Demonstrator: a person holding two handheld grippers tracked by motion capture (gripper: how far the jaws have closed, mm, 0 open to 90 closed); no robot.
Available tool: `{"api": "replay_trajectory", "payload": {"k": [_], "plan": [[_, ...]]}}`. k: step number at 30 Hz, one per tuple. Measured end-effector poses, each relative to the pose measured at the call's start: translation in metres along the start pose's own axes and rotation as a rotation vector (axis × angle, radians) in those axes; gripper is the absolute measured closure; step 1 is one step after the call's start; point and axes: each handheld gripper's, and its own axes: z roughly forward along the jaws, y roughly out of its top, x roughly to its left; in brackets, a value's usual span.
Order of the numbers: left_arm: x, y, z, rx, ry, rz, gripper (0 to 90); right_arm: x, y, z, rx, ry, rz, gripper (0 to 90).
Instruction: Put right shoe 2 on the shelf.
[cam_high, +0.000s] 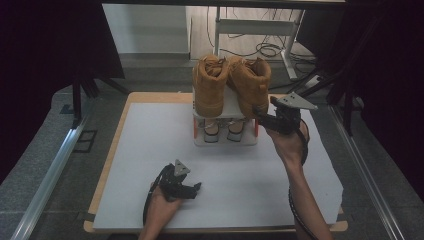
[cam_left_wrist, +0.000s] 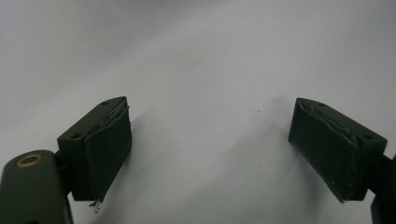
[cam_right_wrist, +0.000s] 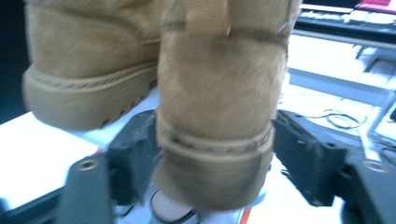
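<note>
Two tan suede boots stand side by side on top of a small white shoe rack at the back middle of the table. The left boot stands free. My right gripper reaches the heel of the right boot. In the right gripper view that heel sits between the black jaws, both pads against its sides, so the right gripper is shut on it. My left gripper rests near the table's front edge; the left gripper is open over the bare white surface with nothing between its jaws.
A pair of pale shoes sits on the rack's lower shelf. The white board lies on a wooden tabletop. Behind the table stand metal frame legs and floor cables. Dark curtains hang at both sides.
</note>
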Motion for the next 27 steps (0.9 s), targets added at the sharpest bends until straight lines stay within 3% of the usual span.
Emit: {"api": "replay_trajectory", "payload": {"k": [12,20,23,27], "plan": [[0.000,0.000,0.000,0.003,0.001,0.003,13.2,-0.003,-0.016,-0.021,-0.001,0.015,-0.006,59.0],[0.000,0.000,0.000,0.003,0.000,0.004,13.2,-0.009,-0.028,-0.017,0.043,0.028,-0.007,80.8],[0.000,0.000,0.000,0.003,0.000,0.004,13.2,-0.011,-0.032,-0.015,0.044,0.039,0.024,87.7],[0.000,0.000,0.000,0.005,0.000,0.006,13.2,-0.011,-0.035,-0.013,0.046,0.050,0.025,89.7]]}}
